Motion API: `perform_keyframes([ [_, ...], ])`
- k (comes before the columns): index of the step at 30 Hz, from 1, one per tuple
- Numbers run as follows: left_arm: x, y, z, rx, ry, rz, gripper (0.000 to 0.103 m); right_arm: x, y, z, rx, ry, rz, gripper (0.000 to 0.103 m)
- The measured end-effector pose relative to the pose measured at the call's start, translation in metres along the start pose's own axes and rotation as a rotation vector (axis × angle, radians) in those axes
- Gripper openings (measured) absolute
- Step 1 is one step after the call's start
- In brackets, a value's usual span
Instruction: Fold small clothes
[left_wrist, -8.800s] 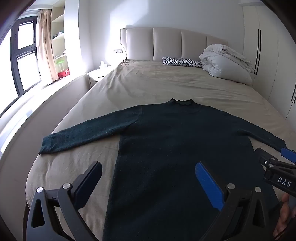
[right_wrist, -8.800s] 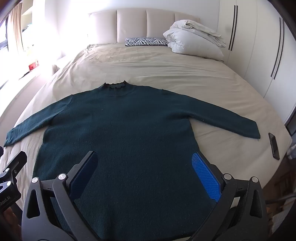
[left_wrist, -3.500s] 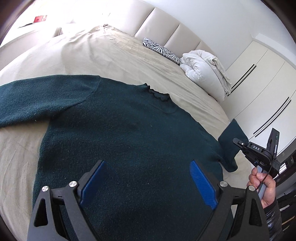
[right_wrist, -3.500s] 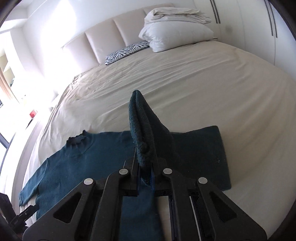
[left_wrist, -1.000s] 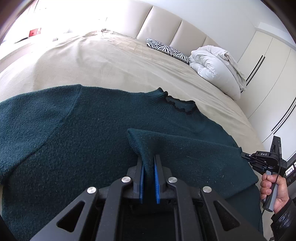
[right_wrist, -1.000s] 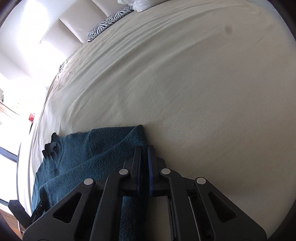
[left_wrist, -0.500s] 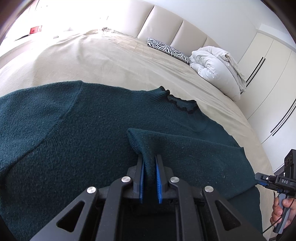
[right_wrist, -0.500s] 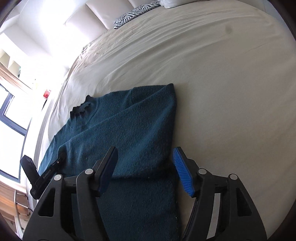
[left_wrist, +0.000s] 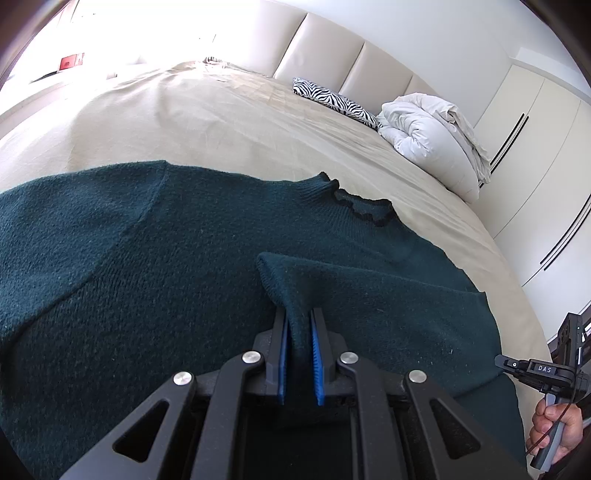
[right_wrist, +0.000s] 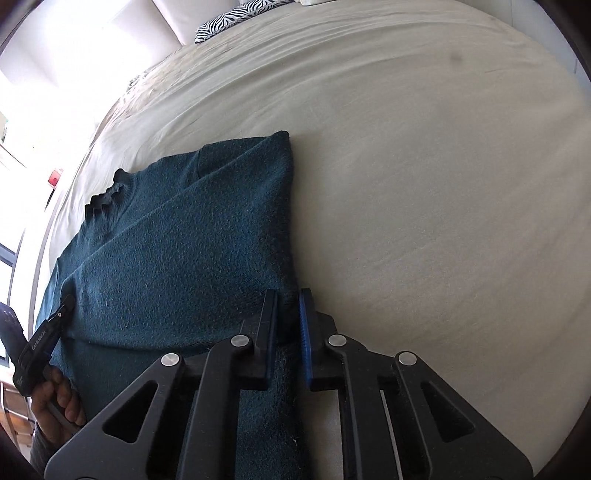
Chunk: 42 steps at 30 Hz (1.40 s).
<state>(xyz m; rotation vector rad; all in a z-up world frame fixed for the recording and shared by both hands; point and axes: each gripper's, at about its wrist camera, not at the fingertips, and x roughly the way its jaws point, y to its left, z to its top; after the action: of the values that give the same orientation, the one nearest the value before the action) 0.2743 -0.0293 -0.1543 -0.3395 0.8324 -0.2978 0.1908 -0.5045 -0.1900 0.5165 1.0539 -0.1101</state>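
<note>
Left wrist view, L→R: sweater (left_wrist: 147, 258) fills left + centre of frame, flat on the bed (left_wrist: 221, 122), collar (left_wrist: 364, 206) upper centre. Left gripper (left_wrist: 300, 332) bottom centre is clenched on the cuff (left_wrist: 291, 295) of the sleeve that lies folded across the chest. Right gripper (left_wrist: 535, 369) at lower right edge, off the sweater's side.

Right wrist view: left gripper (right_wrist: 51, 325) at lower left on the body, sweater (right_wrist: 184, 240) centre-left, folded edge (right_wrist: 288, 221) running down mid-frame, bare bed (right_wrist: 443, 184) to the right. Right gripper (right_wrist: 290, 325) bottom centre straddles that edge w/ a narrow gap between the jaws; can't tell if it's nipping fabric or just around it.

Risks, imo:
- Left cuff bite is a thin pinch of thick knit; a sideways tug could slip it or drag the sleeve skew, fold goes crooked.
- If right closes on the top layer only, lifting would peel the fold open.
- Pulling both at once could bunch the body, since the bed is soft w/ little hold.
</note>
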Motion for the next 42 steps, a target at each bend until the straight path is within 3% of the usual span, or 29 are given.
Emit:
perform_keyframes([
  [8,-0.001,0.003,0.002,-0.013,0.026,-0.018,0.015,0.006,-0.015,-0.006,-0.001,-0.056,0.058,0.008],
  [10,-0.008,0.005,0.003,-0.018,0.045,-0.022,0.022,0.000,-0.015,-0.005,0.020,-0.063,0.092,0.012],
  [12,-0.027,0.008,0.000,-0.029,0.034,-0.028,0.039,-0.019,-0.012,-0.009,0.058,-0.087,0.046,0.021],
  [14,-0.053,0.014,-0.005,-0.035,0.006,-0.019,0.050,-0.050,-0.004,-0.018,0.072,-0.173,0.002,0.024],
  [16,-0.086,0.026,-0.013,-0.050,-0.035,-0.017,0.054,-0.082,0.015,-0.032,0.015,-0.267,-0.023,0.027],
  [18,-0.121,0.046,-0.021,-0.082,-0.072,0.006,0.060,-0.107,0.041,-0.048,-0.066,-0.336,-0.048,0.034],
  [20,-0.156,0.078,-0.030,-0.140,-0.114,0.043,0.065,-0.128,0.069,-0.067,-0.132,-0.406,-0.052,0.063],
  [24,-0.217,0.167,-0.049,-0.375,-0.184,0.124,0.070,-0.156,0.122,-0.102,-0.206,-0.527,-0.003,0.086],
  [30,-0.270,0.284,-0.080,-0.754,-0.280,0.108,0.070,-0.141,0.192,-0.131,-0.225,-0.426,0.181,0.087],
  [34,-0.279,0.316,-0.087,-0.911,-0.340,0.081,0.070,-0.125,0.230,-0.150,-0.234,-0.319,0.287,0.087],
  [40,-0.260,0.345,-0.077,-1.072,-0.420,0.066,0.069,-0.116,0.250,-0.167,-0.216,-0.258,0.347,0.087],
  [42,-0.254,0.355,-0.070,-1.116,-0.445,0.061,0.060,-0.115,0.250,-0.169,-0.209,-0.250,0.350,0.087],
])
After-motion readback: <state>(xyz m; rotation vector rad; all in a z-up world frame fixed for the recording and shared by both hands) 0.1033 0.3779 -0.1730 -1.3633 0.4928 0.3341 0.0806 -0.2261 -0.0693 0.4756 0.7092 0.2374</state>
